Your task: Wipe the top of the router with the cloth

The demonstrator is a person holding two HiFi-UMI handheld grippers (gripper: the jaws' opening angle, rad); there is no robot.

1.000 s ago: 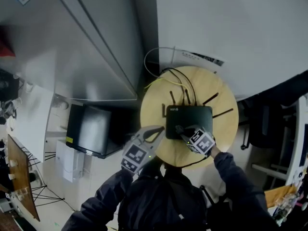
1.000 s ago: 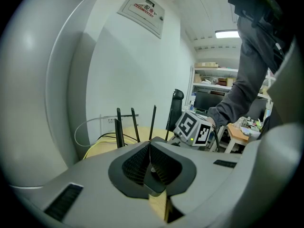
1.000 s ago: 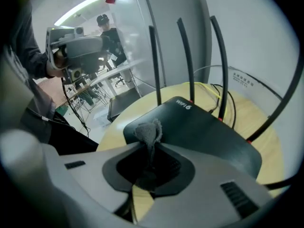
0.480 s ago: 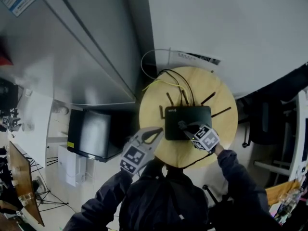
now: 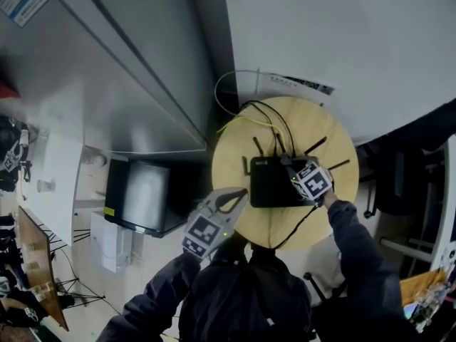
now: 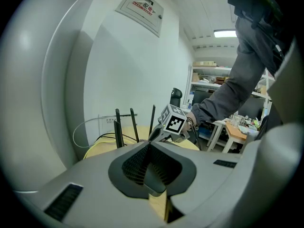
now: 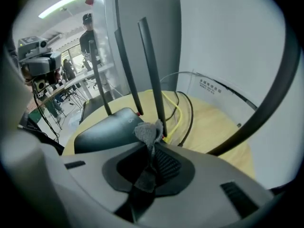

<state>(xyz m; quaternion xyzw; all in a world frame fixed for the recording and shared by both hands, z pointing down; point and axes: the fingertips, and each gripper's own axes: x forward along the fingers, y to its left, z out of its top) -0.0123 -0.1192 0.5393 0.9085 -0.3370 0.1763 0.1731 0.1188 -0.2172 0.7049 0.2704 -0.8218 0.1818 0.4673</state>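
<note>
Where right fingers (image 7: 165, 162) meet, cloth (image 7: 148, 133), by router (image 7: 107, 127)

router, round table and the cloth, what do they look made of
Router: probably dark plastic, smooth with a slight sheen on its top. Table: pale yellowish wood or wood-look laminate, matte; can't tell which. Cloth: grey fabric, possibly microfibre, with a fuzzy, nubby surface.

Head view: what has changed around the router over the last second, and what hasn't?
The right gripper slid across the top of the router, from its near edge toward the far right corner by the antennas. The cloth remained pinched in its shut jaws. The left gripper stayed at the near-left edge of the table, jaws shut on nothing. The router did not move.
</note>
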